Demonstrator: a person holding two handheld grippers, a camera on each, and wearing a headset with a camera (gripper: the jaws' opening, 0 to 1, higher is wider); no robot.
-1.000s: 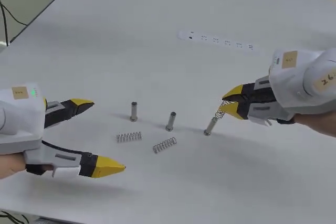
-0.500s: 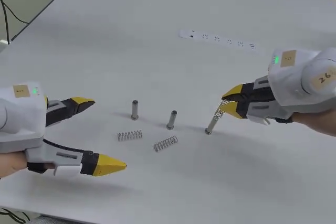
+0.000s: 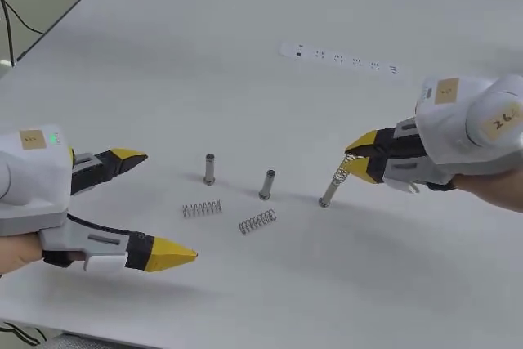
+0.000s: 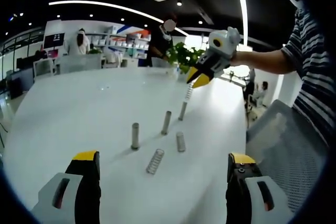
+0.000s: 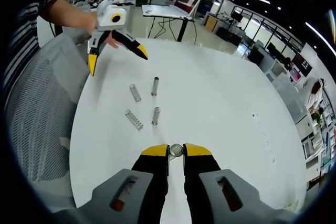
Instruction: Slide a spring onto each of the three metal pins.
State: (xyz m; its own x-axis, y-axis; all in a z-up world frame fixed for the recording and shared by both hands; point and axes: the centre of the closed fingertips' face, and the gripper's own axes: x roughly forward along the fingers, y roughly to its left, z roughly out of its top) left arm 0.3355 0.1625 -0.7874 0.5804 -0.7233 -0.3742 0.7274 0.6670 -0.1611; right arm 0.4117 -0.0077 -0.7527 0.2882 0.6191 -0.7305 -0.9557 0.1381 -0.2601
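— Starting on the left, what do your jaws hold?
— My left gripper (image 3: 167, 206) gapes wide, holding nothing, above the white table (image 3: 245, 55). Rightward stand the left pin (image 3: 209, 168) and middle pin (image 3: 266, 185), with one loose spring (image 3: 202, 209) and a second loose spring (image 3: 257, 222) lying flat just in front.
— And farther right?
— My right gripper (image 3: 350, 161) pinches the held spring (image 3: 341, 172), its lower end at the top of the right pin (image 3: 328, 193).

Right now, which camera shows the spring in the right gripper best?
The left gripper view: the spring hangs side-on, full length, below the right gripper. The head view shows it small; the right gripper view, end-on between its jaws.
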